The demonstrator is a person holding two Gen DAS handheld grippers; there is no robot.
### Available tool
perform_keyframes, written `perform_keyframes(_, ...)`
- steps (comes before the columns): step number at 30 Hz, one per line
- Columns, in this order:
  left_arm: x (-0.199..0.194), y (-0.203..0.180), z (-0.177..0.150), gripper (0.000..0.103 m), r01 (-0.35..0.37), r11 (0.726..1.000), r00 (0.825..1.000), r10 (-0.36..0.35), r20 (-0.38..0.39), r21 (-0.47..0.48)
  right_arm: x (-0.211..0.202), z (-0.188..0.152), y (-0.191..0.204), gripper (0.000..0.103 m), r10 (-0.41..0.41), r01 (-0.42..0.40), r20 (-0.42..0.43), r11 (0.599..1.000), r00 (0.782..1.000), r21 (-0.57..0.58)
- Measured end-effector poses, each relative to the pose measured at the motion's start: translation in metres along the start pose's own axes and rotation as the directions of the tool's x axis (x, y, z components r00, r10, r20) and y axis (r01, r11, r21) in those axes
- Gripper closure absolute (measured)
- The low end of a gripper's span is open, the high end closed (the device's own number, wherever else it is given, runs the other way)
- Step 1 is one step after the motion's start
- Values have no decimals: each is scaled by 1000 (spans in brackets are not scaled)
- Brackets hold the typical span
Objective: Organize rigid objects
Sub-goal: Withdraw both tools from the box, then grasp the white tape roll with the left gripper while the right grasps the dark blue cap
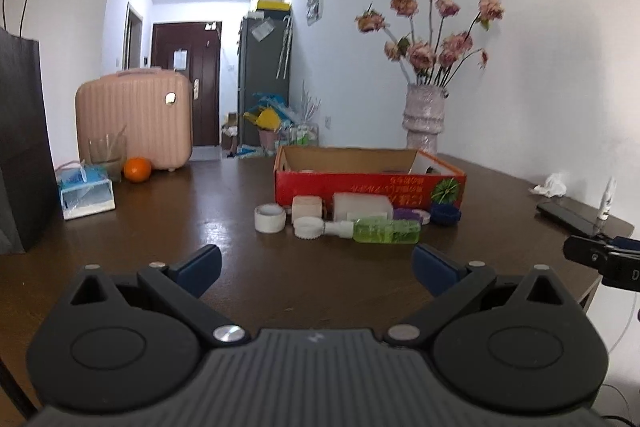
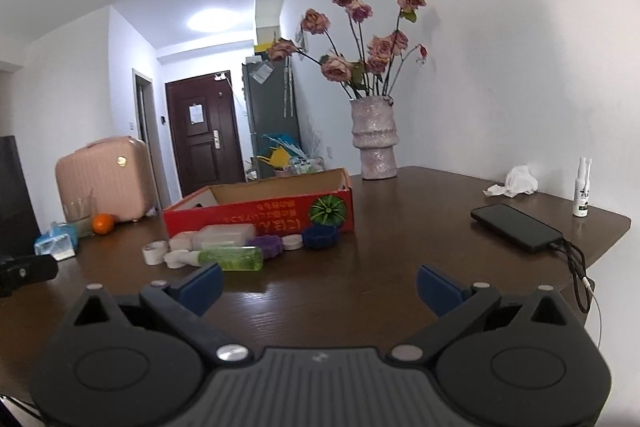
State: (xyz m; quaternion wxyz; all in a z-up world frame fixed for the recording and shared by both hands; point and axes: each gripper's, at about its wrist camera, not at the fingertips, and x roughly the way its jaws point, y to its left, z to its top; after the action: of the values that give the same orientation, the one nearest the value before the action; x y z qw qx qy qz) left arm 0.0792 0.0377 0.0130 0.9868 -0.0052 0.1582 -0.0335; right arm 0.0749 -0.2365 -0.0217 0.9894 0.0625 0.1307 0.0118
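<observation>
Dark brown wooden table (image 1: 224, 239), glossy, with visible grain. Toward the far left, a ribbed pink hard-shell suitcase (image 1: 134, 117) with rounded corners; at the left edge, a tall black paper bag (image 1: 20, 143). Near the middle, a shallow red cardboard box (image 1: 368, 183), open on top, plain brown inside, printed with a green fruit picture on its near wall. At the far right by the wall, a rough, speckled pale vase (image 2: 374, 143) with stepped rings, holding dried pink roses. Along the right side, a flat black phone (image 2: 516, 227) with a cable plugged in.

Just in front of the red box, a cluster of small rigid things: a white rectangular plastic case (image 1: 362, 207), a clear green bottle (image 1: 386, 230) lying on its side with its white cap pointing left, a white tape roll (image 1: 270, 218) at the left end, a ridged blue cap (image 2: 320, 235) at the right end.

Left gripper (image 1: 316, 269): blue-padded jaws spread wide, clamping nothing, touching nothing, poised above the table near the green bottle. Right gripper (image 2: 318, 287): jaws equally wide apart, empty, over bare wood right of the cluster.
</observation>
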Motion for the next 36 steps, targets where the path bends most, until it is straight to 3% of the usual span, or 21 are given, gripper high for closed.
perform_keyframes(9, 51, 13, 9, 0, -3, 1000, 993, 3, -114, 3, 48, 15, -7, 6, 16, -17, -68, 1000, 998, -16)
perform_keyframes(15, 103, 34, 32, 0, 12, 1000, 983, -14, -181, -17, 105, 33, -9, 14, 12, -14, -148, 1000, 989, -14)
perform_keyframes(20, 162, 53, 57, 4, -4, 1000, 973, 3, -230, -7, 166, 45, -15, 17, 31, -31, -244, 999, 969, 3)
perform_keyframes(24, 213, 63, 67, 23, -9, 1000, 953, 8, -302, -2, 214, 53, -14, 19, 20, -31, -295, 999, 955, -33)
perform_keyframes(27, 243, 68, 68, 27, 15, 1000, 942, -12, -334, 7, 243, 58, -12, 20, 4, -30, -320, 997, 948, -78)
perform_keyframes(29, 258, 71, 67, 33, 0, 1000, 938, 6, -348, 16, 262, 60, -11, 23, -1, -31, -336, 995, 942, -91)
perform_keyframes(36, 289, 82, 59, 53, 26, 999, 920, -34, -392, -27, 303, 63, -4, 33, 31, -77, -380, 991, 924, -106)
